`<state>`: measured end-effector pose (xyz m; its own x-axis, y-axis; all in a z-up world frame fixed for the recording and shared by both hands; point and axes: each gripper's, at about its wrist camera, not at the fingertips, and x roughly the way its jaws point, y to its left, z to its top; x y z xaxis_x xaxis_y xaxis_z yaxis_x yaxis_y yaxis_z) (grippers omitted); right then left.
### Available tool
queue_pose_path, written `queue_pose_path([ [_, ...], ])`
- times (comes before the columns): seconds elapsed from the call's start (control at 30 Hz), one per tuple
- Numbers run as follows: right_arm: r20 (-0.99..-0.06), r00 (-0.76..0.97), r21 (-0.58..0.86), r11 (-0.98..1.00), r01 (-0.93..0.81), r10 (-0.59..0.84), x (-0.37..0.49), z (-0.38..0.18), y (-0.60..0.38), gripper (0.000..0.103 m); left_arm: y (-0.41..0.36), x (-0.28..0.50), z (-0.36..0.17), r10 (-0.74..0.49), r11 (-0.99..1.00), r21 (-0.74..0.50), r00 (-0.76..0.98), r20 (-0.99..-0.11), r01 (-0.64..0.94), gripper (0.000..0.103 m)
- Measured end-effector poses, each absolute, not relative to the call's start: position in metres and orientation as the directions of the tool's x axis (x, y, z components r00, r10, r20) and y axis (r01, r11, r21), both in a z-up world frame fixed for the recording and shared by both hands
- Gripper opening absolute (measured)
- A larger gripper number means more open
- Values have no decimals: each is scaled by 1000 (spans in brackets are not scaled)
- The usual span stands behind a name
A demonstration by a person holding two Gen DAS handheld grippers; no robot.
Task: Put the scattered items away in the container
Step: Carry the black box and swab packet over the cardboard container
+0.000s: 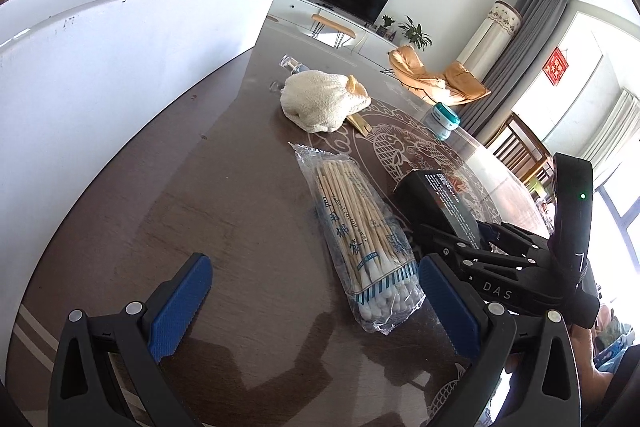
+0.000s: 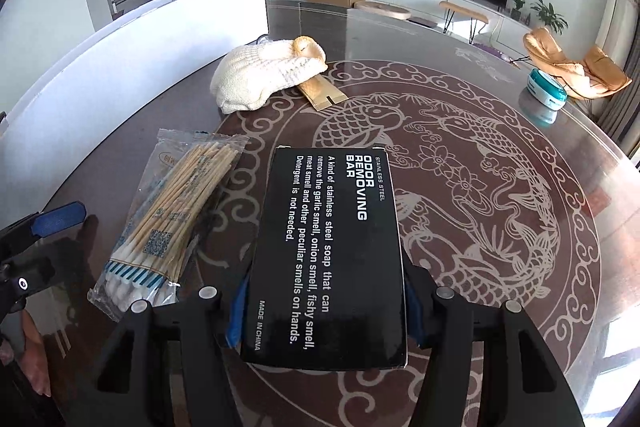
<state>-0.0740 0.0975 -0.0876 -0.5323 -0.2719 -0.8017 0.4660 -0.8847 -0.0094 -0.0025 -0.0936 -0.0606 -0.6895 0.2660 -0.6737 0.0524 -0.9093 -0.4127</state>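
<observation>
My right gripper [image 2: 326,311] clamps the black box [image 2: 328,251] lower centre, its long axis along the fingers, the white container [image 2: 132,39] lying upper left past the swab packet [image 2: 172,219], while my left gripper [image 1: 314,303] hangs spread and empty.

Left gripper [image 1: 308,301] jaws apart above dark table [image 1: 224,211], cotton-swab packet [image 1: 358,239] lying just inside its right pad, black box [image 1: 440,199] beside it.
</observation>
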Motion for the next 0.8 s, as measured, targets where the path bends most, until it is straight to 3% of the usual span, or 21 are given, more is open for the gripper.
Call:
queue_pose_path([
  [0.5, -793, -499, -1, -818, 576, -351, -37, -90, 70, 60, -113, 21, -60, 231, -905, -411, -681, -695, 112, 103],
  [0.8, -786, -556, -4, -897, 441, -270, -43, -89, 122, 60, -131, 35, -58, 226, -907, -404, -675, -703, 117, 103],
])
